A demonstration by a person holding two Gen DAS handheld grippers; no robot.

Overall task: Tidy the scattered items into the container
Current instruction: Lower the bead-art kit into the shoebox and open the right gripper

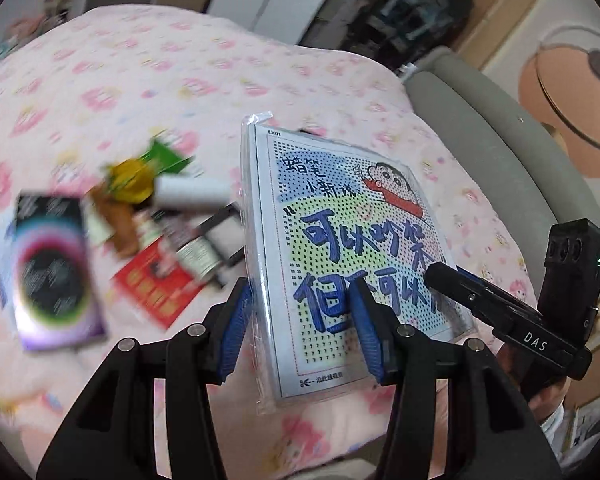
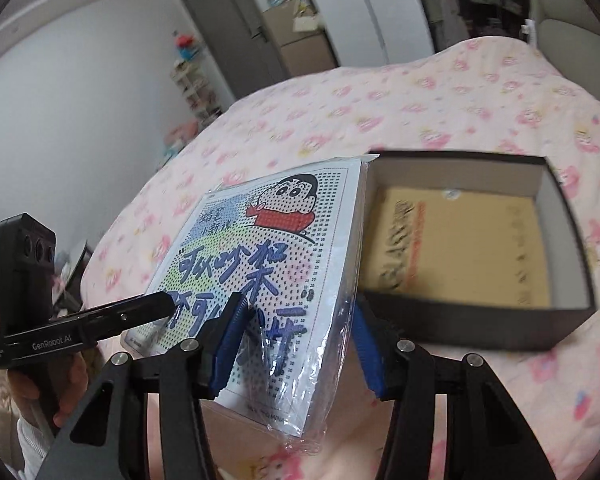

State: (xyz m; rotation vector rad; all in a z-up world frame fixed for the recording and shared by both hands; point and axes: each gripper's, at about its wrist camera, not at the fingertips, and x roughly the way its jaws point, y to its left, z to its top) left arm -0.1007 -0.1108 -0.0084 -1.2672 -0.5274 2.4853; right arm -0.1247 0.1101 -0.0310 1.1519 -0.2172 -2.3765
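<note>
A flat plastic-wrapped craft kit [image 1: 340, 240] printed with a cartoon boy and blue lettering is held tilted above the pink bed. My left gripper [image 1: 300, 328] is shut on its near left edge, one blue pad over the printed face and one behind. My right gripper [image 2: 298, 344] is shut on the kit [image 2: 268, 248] at its other side. Its upper finger [image 1: 460, 288] lies on the kit's right edge in the left wrist view. An open black box [image 2: 480, 312] holding a brown envelope [image 2: 468, 248] sits just right of the kit.
Scattered on the bedspread [image 1: 140, 80] are a purple-and-black box [image 1: 52, 272], a red packet [image 1: 156, 292], a white tube [image 1: 192, 194], a small bottle [image 1: 200, 258] and yellow and green items, all blurred. A grey chair [image 1: 480, 128] stands beside the bed. A hand [image 2: 72, 380] grips the left handle.
</note>
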